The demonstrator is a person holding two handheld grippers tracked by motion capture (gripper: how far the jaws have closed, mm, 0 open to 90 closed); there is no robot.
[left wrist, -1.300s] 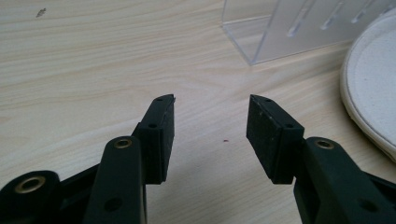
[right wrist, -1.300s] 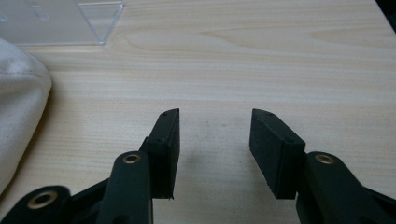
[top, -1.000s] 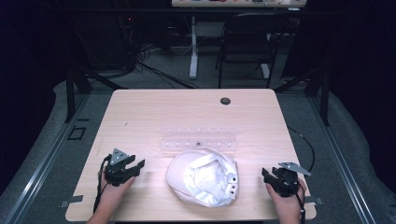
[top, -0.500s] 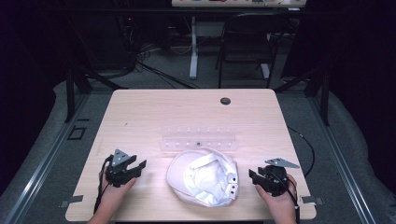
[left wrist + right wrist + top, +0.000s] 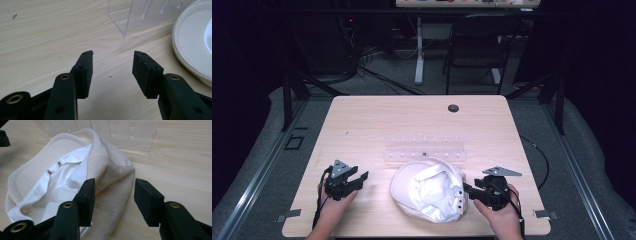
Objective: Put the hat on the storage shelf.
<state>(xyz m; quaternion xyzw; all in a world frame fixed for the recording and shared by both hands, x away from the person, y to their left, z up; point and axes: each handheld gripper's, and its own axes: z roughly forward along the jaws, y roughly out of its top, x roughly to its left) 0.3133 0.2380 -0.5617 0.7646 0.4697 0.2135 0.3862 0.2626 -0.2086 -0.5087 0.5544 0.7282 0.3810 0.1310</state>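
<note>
Pale wood counter carries everything in play, with dark floor and a chair beyond its far edge. Nearest the person, a white cap lies upside down near the front edge, its lining showing; this cap is the landmark for the rest. Just right of the cap sits the right gripper, its jaws spread and just now opening wider. In the right gripper view one jaw stands over the cap's rim and the other beside the outer cloth, so the rim lies between them, not yet pinched. Well left of the cap, the left gripper rests on the counter with jaws spread on nothing; in the left gripper view the cap's brim lies off to one side. The right hand looks the better placed to grip. Just behind the cap stands a clear plastic rack.
</note>
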